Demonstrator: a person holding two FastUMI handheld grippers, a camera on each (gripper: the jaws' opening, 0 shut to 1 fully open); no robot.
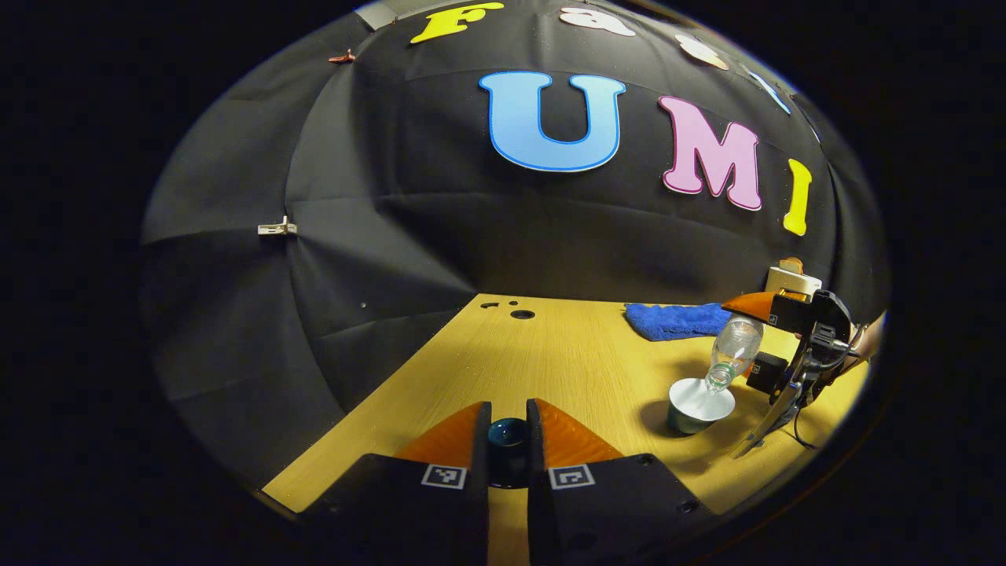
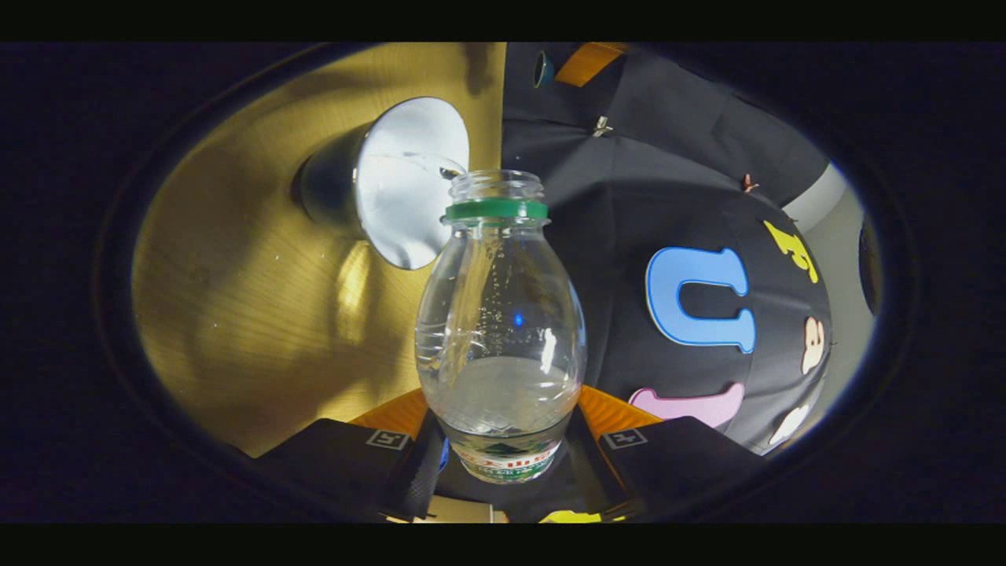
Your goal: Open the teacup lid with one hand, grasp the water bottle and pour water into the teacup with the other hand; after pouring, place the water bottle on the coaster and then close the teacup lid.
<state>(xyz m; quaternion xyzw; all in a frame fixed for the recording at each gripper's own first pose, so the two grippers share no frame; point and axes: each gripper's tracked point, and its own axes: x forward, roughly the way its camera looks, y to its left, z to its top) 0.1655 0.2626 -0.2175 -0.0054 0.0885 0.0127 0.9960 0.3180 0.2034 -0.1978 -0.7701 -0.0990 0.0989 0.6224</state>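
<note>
My left gripper (image 1: 508, 428) is shut on the dark teal teacup lid (image 1: 508, 434), held above the near part of the wooden table (image 1: 550, 354). To the right the open teacup (image 1: 699, 404), dark outside and white inside, stands on the table. My right gripper (image 2: 503, 440) is shut on a clear, uncapped water bottle (image 2: 501, 338) with a green neck ring. The bottle is tipped with its mouth over the teacup (image 2: 385, 182), and a thin stream of water runs into the cup. In the left gripper view the tilted water bottle (image 1: 732, 349) and the right gripper (image 1: 794, 346) hang over the cup.
A blue cloth (image 1: 677, 320) lies at the back of the table. A white and brown object (image 1: 792, 277) stands at the far right behind the right gripper. Small round holes (image 1: 522, 314) mark the table's far left corner. The table edge runs along the left.
</note>
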